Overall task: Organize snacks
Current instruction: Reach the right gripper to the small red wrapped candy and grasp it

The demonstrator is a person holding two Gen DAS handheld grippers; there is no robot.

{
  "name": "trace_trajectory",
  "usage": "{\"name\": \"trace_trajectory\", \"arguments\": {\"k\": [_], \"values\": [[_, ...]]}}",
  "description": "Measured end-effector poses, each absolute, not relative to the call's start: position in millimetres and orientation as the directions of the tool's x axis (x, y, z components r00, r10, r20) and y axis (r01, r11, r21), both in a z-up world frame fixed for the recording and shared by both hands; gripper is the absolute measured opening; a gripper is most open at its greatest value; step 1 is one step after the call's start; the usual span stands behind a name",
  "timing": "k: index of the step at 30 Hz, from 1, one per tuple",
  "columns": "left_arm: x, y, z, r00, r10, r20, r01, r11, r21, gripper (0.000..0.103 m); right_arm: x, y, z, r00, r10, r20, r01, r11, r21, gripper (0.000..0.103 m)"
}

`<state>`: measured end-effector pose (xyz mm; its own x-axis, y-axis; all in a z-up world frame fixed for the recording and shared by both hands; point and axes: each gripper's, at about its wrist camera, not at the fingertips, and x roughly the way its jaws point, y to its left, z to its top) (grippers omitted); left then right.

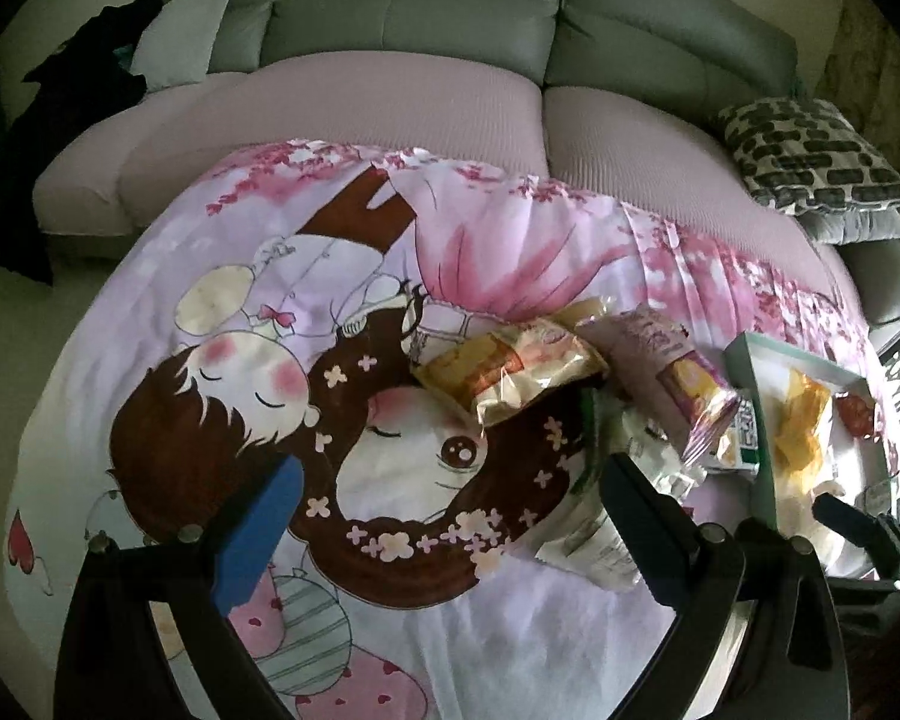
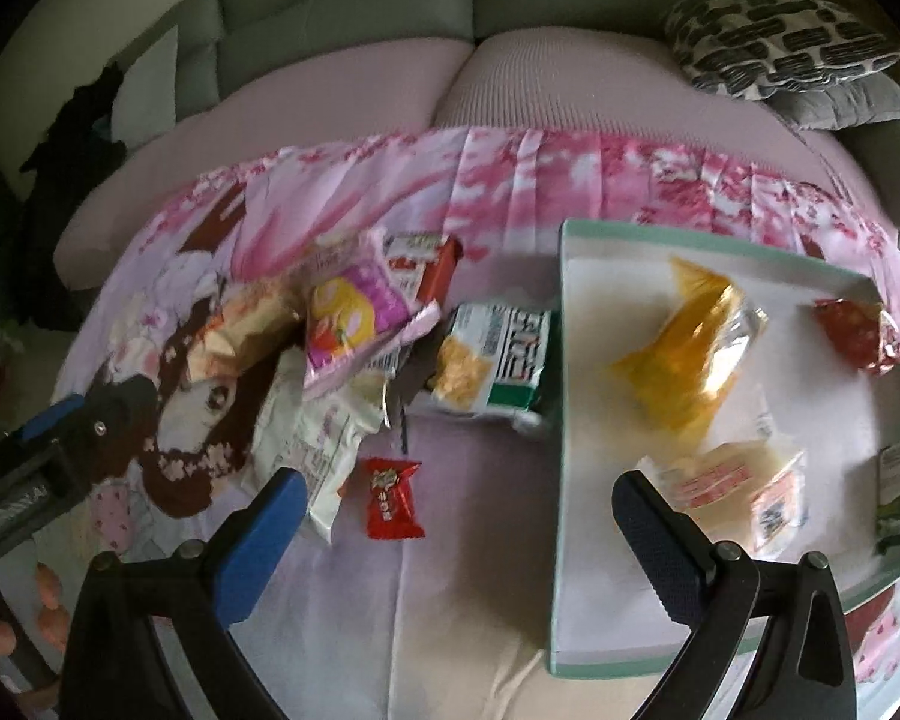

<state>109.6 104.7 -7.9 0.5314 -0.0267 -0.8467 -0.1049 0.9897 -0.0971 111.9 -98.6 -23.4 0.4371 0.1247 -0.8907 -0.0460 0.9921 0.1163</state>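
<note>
Right now the snacks sit in two groups on a cartoon-print sheet (image 2: 450, 570) spread over the counter. Ahead of the right tongs (image 2: 459, 516) and a touch to their left lies a small red candy (image 2: 390, 498) on its own, between the spread fingers in that view. Further ahead and left is the loose pile: a pink packet (image 2: 348, 312) on top, a gold packet (image 2: 246, 324) to its left, a white packet (image 2: 312, 438) nearest the left finger, and a green-and-white packet (image 2: 498, 360) touching the tray wall. The mint-rimmed tray (image 2: 561, 420) is ahead-right of the right tongs, holding a yellow bag (image 2: 690, 348), a red packet (image 2: 858, 330) in its far corner and a pale packet (image 2: 732, 486) just beyond the right finger. Both fingers wide apart, nothing between them.

Left tongs (image 1: 450, 516), same story: wide open, gripping nothing, the pile ahead-right. A grey sofa (image 1: 420, 18) sits beyond, with a patterned cushion (image 1: 810, 156) far right.
</note>
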Motion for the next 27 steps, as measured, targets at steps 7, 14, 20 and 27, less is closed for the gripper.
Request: {"name": "trace_trajectory", "arguments": {"k": [7,14,20,27], "values": [[113.2,98.9,-20.2,0.481,-0.061,-0.874,-0.111,0.985,-0.130,0.099,113.0,-81.0,-39.1,0.422,0.101,-0.901,-0.073,0.994,0.077,0.102],[115.2,87.2,-27.4,0.455,-0.101,-0.885,-0.061,0.988,-0.145,0.098,109.4,-79.1,-38.5,0.445,0.070,-0.893,-0.092,0.995,0.033,0.085],[115.4,87.1,-31.6,0.438,-0.100,-0.894,-0.075,0.986,-0.147,0.098,106.7,-74.9,-41.2,0.425,0.147,-0.893,-0.139,0.986,0.096,0.070],[116.5,83.0,-36.4,0.423,-0.119,-0.898,-0.063,0.985,-0.160,0.098,108.0,-76.5,-61.0,0.373,0.149,-0.916,-0.132,0.985,0.107,0.049]]}}
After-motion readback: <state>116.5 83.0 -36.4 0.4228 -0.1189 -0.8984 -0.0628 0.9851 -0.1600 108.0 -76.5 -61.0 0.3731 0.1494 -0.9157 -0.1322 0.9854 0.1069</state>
